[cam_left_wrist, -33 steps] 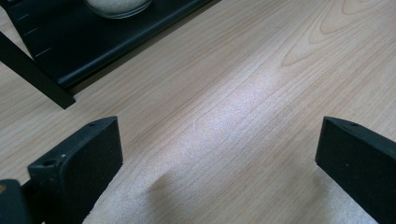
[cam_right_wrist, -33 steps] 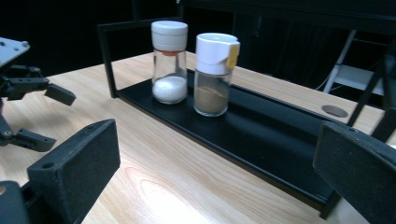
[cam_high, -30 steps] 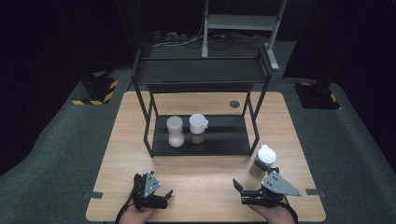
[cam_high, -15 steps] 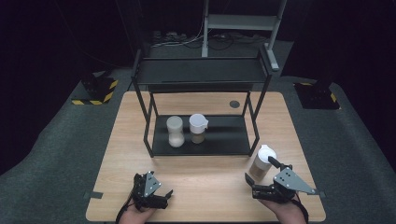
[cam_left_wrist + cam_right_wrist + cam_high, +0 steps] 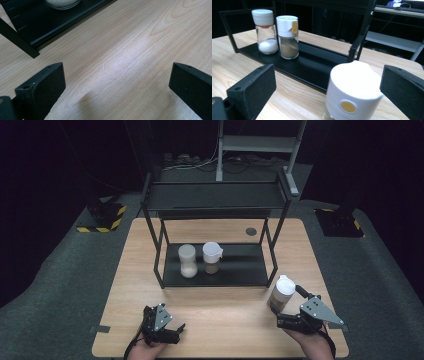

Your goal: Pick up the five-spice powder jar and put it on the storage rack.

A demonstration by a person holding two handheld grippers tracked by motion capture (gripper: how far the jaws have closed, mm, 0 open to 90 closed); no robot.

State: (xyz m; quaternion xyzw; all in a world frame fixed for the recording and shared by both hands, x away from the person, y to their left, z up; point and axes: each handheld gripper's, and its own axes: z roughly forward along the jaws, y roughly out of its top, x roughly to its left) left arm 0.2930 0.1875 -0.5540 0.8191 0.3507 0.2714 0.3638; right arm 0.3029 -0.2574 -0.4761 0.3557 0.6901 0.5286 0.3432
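right tool (image 5: 327,95) jaws wide, either side of white-capped shaker (image 5: 352,92), not touching | shaker on tabletop (image 5: 225,310) near rack's (image 5: 240,265) right leg, its base cut off | left tool (image 5: 117,85) jaws wide, over bare wood

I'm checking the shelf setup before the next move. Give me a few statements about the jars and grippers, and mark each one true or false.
1. Two jars stand on the lower shelf of the black rack. True: a jar of white grains and a jar of brown powder stand side by side.
2. The right gripper is shut on the white-capped jar. False: its jaws stand open on either side of it.
3. The white-capped jar stands on the table, outside the rack. True.
4. The left gripper holds a jar. False: its jaws are open over bare wood.
5. The top shelf holds a jar. False: nothing stands on it.
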